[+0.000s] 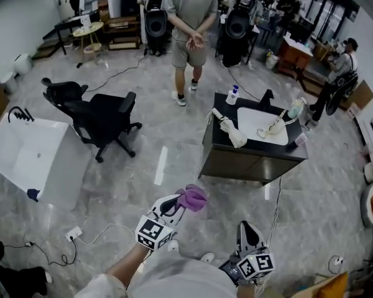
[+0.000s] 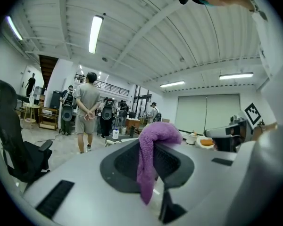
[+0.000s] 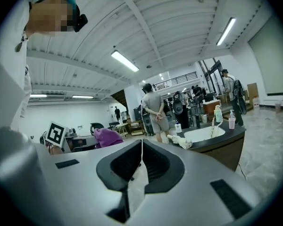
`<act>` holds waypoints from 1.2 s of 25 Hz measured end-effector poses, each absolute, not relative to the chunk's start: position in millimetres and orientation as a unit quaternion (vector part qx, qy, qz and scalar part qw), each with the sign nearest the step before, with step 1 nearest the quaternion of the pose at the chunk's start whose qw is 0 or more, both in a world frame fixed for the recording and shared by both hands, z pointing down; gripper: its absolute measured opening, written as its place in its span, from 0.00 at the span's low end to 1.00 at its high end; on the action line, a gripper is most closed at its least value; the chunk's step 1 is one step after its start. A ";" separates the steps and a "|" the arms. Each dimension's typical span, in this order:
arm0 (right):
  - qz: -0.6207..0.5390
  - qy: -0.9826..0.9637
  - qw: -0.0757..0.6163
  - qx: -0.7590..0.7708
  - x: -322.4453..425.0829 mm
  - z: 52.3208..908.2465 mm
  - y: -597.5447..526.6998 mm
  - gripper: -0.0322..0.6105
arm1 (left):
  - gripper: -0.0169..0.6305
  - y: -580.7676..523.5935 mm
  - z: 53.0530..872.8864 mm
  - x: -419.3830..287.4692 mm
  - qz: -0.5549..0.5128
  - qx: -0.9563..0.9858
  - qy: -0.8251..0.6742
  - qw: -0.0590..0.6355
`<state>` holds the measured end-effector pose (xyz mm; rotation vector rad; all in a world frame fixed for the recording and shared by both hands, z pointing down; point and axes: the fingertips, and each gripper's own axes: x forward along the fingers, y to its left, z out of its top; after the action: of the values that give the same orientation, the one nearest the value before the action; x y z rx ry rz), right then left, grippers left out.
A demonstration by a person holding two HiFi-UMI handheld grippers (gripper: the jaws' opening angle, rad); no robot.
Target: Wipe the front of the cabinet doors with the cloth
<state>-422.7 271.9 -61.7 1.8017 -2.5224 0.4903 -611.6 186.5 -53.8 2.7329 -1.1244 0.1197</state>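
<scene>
Hiding the jaws of the left gripper point(image 2: 150, 150), a clamped purple cloth point(image 2: 159, 133).

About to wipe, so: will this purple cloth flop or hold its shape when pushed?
Likely floppy: the cloth droops from the shut jaws of the left gripper. Probably light and grippy, judging by its fuzzy, bunched folds.

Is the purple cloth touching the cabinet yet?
Apart. The head view shows bare floor between the purple cloth, clamped in the left gripper, and the cabinet.
</scene>
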 end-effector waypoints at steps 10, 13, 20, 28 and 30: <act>0.120 -0.818 -0.024 0.562 -421.5 -76.4 334.8 0.09 | 0.12 273.6 -67.8 -567.7 0.036 0.925 -0.364 0.104; 0.129 -0.815 -0.036 0.564 -399.9 -71.4 369.4 0.09 | 0.12 301.5 -71.8 -538.8 0.038 0.926 -0.361 0.099; 0.146 -0.808 -0.036 0.569 -328.8 -48.4 455.4 0.09 | 0.12 382.7 -88.6 -472.1 0.022 0.921 -0.379 0.090; 0.142 -0.821 -0.033 0.552 -319.3 -41.4 494.5 0.09 | 0.12 447.8 -76.3 -485.3 0.040 0.908 -0.405 0.098; 0.136 -0.823 -0.034 0.551 -325.1 -46.6 500.9 0.09 | 0.12 451.1 -73.1 -492.9 0.033 0.905 -0.409 0.113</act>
<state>-325.1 500.9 -46.6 1.7698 -2.6428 0.4368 -492.9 451.1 -73.1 2.6552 -1.2003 0.0966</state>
